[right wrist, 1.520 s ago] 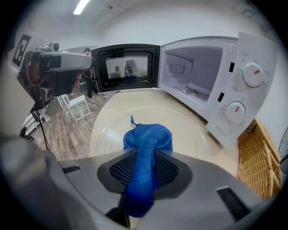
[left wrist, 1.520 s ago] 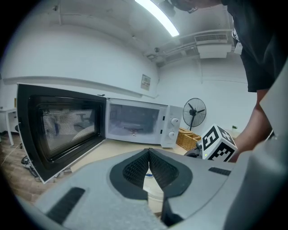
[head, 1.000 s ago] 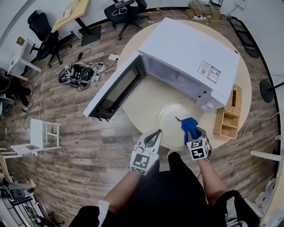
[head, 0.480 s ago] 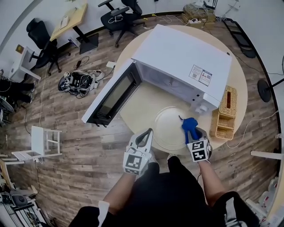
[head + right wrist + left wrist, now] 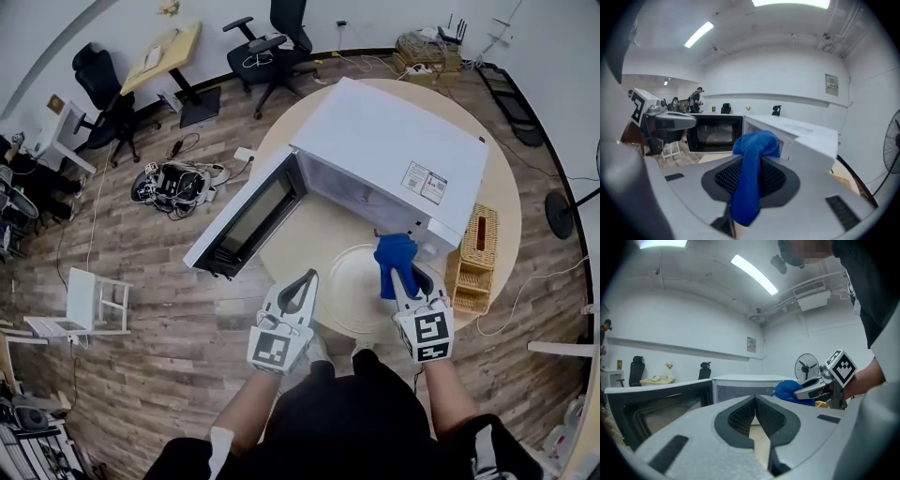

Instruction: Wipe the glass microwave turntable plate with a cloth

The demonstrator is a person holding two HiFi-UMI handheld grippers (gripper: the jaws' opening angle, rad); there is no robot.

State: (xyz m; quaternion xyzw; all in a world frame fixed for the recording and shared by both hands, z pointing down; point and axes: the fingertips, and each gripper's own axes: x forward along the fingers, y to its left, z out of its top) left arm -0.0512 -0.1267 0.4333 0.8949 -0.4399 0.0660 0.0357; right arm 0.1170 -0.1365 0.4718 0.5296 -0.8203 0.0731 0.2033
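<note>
Cloth (image 5: 394, 255) lengthwise along right gripper (image 5: 404, 277), bunched end forward

Wicker basket (image 5: 481, 232), office chairs (image 5: 274, 41), white stool (image 5: 90, 302)

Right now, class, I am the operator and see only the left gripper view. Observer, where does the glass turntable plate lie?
Observer: The glass turntable plate lies flat on the round table, outside the open microwave and in front of it.
Operator: Do the right tongs truly grip the cloth?
Observer: Yes. The right gripper view shows the right tongs shut on the blue cloth, which is bunched beyond their tips.
Operator: Where is the cloth relative to the plate?
Observer: From the head view, it is over the plate's far right rim, by the microwave's front corner. I cannot tell whether it touches the glass.
</note>
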